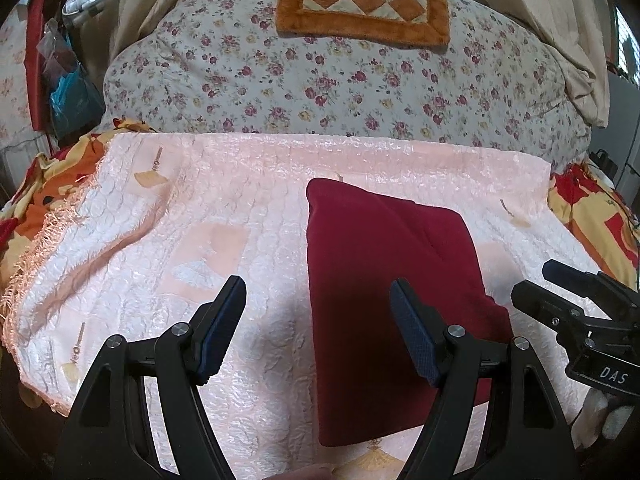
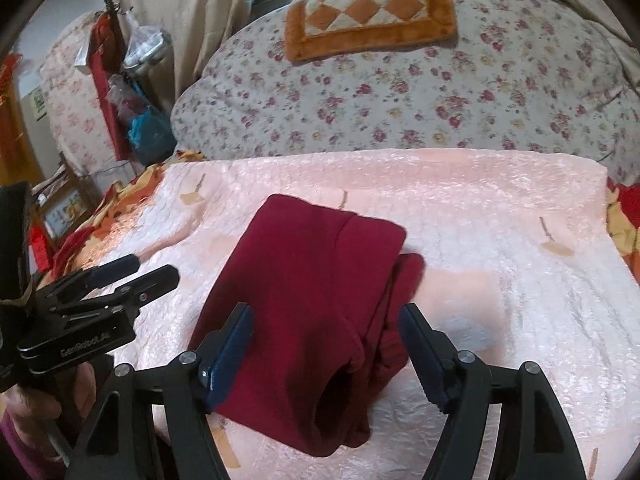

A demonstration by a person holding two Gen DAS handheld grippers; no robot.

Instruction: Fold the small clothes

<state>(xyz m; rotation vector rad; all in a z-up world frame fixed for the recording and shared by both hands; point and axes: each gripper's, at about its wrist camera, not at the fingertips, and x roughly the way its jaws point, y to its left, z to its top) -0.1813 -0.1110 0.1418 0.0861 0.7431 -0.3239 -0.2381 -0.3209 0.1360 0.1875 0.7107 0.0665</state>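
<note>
On the pink cover [image 2: 500,240], folded red garment [image 2: 304,304], long axis toward the quilt [image 2: 400,100].

The folded garment [image 1: 384,280] lies on the cloth [image 1: 200,240] at centre right of the left wrist frame, the quilt [image 1: 320,80] behind the cloth at top, the mat [image 1: 362,4] on the quilt, bags [image 1: 68,80] at upper left, the right gripper [image 1: 532,280] at the right edge.

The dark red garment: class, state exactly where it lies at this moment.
The dark red garment lies folded on the pale pink quilted cover, in front of the flowered bedding; in the right wrist view it is centre frame.
</note>
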